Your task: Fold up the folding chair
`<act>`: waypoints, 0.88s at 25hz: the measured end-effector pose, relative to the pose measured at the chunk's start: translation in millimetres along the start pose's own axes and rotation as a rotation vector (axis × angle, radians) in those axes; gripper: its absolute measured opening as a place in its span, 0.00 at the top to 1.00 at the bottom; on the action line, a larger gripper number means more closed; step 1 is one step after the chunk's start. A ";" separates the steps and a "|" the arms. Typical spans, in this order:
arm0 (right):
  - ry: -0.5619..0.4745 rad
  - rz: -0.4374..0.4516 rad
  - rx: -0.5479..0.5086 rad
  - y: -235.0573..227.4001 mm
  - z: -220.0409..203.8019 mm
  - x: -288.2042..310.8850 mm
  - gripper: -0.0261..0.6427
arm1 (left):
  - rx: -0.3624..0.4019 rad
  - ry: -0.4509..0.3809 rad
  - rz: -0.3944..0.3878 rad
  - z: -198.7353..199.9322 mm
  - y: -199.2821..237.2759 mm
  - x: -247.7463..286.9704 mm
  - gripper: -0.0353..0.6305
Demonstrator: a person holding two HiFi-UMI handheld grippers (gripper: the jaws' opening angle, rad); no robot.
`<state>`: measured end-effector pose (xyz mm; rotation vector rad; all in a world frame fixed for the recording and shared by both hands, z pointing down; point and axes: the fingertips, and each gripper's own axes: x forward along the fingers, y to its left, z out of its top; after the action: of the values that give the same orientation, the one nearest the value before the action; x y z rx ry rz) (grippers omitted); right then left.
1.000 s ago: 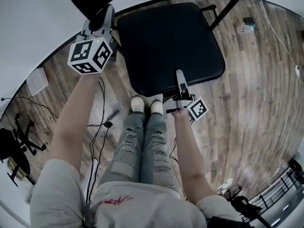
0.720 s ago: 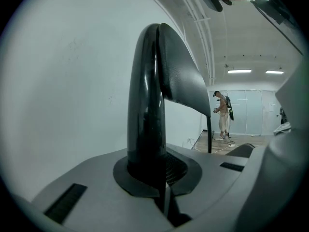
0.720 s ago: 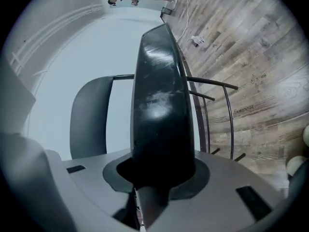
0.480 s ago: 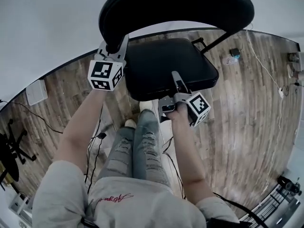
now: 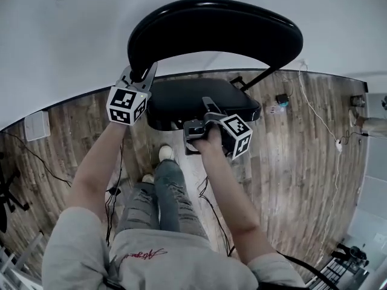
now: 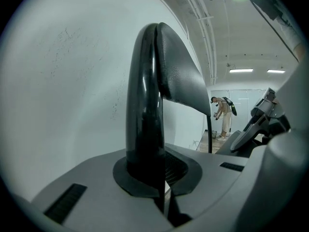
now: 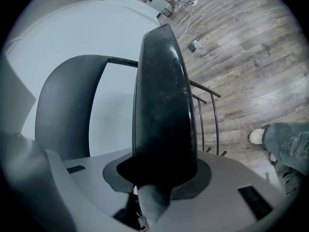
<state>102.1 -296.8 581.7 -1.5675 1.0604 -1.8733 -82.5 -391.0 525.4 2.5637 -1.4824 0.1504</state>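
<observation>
The black folding chair stands against the white wall, its curved backrest [image 5: 211, 29] on top and its padded seat [image 5: 199, 104] tilted, front edge raised. My left gripper [image 5: 140, 72] is shut on the backrest's left edge; in the left gripper view that black edge [image 6: 145, 124] rises straight out between the jaws of that gripper [image 6: 157, 180]. My right gripper [image 5: 202, 112] is shut on the seat's front edge. In the right gripper view the thick seat [image 7: 164, 95] stands edge-on between the jaws of that gripper [image 7: 161, 180], with the backrest [image 7: 72, 105] behind it.
Wooden floor runs under the chair, with cables and a small adapter [image 5: 279, 99] at right and a white box [image 5: 36, 125] at left. My legs and a white shoe [image 5: 166, 154] are just below the seat. A person [image 6: 223, 115] stands far off.
The seat's front edge has swung up with my right gripper on it, so the seat looks much flatter edge-on. The left gripper has stayed clamped on the backrest and risen slightly.
</observation>
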 end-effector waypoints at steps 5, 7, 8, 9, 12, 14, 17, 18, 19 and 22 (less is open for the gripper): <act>0.006 -0.025 0.009 21.9 -0.1 18.9 0.76 | -0.024 0.019 0.004 6.6 18.9 19.1 0.92; 0.012 -0.035 0.012 26.8 -1.1 24.0 0.76 | -0.032 0.024 0.012 7.9 25.1 23.6 0.92; 0.013 -0.041 0.011 28.8 -1.4 26.2 0.76 | -0.036 0.027 0.019 8.2 27.9 25.8 0.92; 0.014 -0.047 0.011 30.9 -1.3 28.4 0.76 | -0.041 0.030 0.026 8.4 30.6 28.1 0.92; 0.012 -0.063 0.008 37.2 0.1 35.4 0.76 | -0.051 0.035 0.042 9.3 38.2 36.0 0.92; 0.011 -0.080 0.003 41.7 2.1 42.5 0.76 | -0.060 0.041 0.051 8.9 43.9 43.6 0.92; 0.011 -0.110 0.000 50.8 2.3 58.2 0.76 | -0.081 0.064 0.065 6.8 58.6 57.3 0.92; 0.011 -0.120 0.000 53.9 1.2 62.5 0.76 | -0.089 0.072 0.067 6.1 63.7 60.3 0.92; 0.013 -0.127 0.000 56.7 0.3 65.2 0.76 | -0.095 0.078 0.066 6.4 67.0 62.2 0.92; 0.022 -0.138 0.001 63.2 0.2 66.6 0.76 | -0.096 0.072 0.044 10.9 65.9 61.8 0.92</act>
<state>79.3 -385.1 571.0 -1.6610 0.9827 -1.9856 -108.8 -477.9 532.2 2.4259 -1.4827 0.1717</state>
